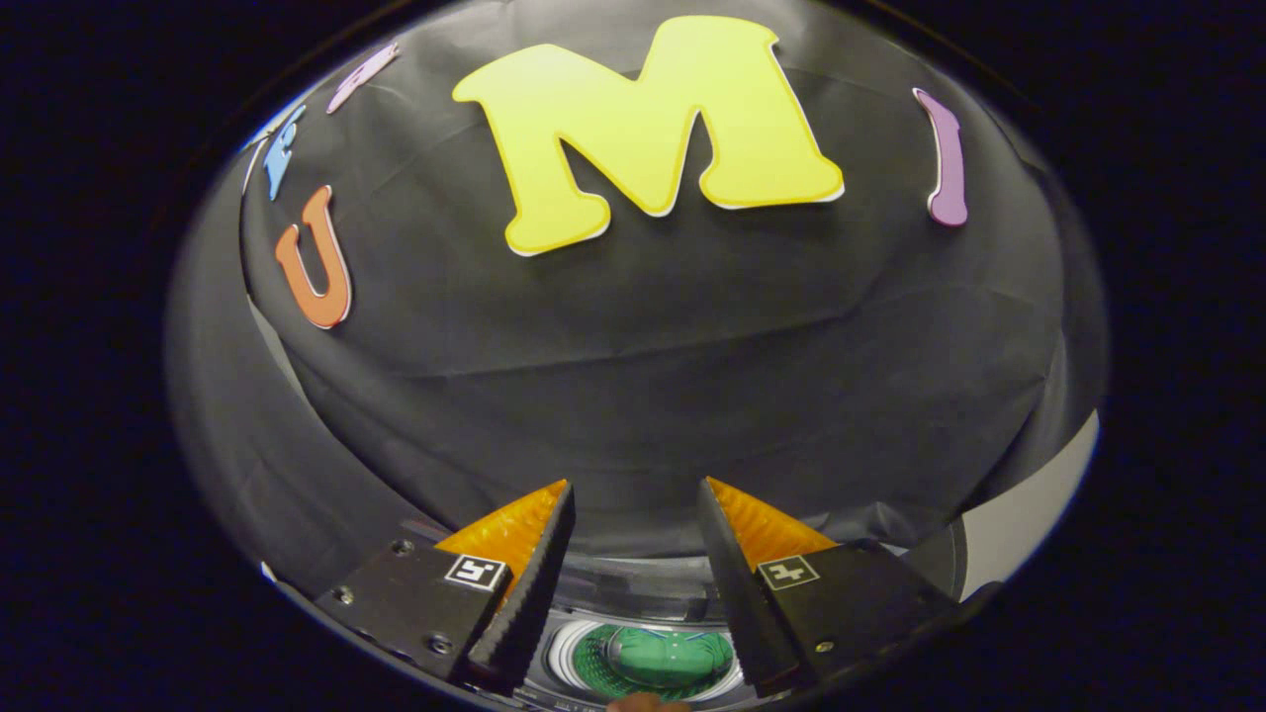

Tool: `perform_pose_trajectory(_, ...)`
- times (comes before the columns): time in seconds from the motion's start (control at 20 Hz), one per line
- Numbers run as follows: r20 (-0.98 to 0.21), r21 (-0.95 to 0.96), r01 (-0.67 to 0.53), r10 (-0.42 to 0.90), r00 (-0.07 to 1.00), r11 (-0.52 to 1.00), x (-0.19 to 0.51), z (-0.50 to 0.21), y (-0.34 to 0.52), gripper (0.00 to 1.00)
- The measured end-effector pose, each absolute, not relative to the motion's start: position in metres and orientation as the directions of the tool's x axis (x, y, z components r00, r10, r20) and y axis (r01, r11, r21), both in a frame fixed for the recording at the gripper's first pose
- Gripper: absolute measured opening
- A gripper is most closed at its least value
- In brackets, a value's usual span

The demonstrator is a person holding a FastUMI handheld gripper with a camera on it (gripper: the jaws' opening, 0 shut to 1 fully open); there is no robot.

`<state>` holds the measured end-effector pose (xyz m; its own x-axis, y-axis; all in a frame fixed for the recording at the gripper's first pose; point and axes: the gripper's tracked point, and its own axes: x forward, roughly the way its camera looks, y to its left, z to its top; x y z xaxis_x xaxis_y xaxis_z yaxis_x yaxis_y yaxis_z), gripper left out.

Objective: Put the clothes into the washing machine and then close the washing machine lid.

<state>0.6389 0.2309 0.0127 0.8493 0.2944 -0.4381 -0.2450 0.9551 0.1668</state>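
My gripper is held high and points at the black booth wall, its two fingers spread apart with nothing between them. Below and between the finger bases I look down on the washing machine, whose round drum opening has a white rim and a green perforated inside. Something green lies in the drum, but I cannot tell whether it is cloth or the drum floor. The lid is hidden from me.
The black cloth wall hangs close ahead, beyond the fingers. A pale strip of wall or floor shows to the right of the right finger. A small bit of a hand peeks in under the drum.
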Motion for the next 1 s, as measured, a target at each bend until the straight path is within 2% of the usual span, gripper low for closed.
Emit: perform_pose_trajectory(1.0,-0.613,0.077,-0.277,0.264,0.744,0.958,0.672,-0.060,0.251,0.80)
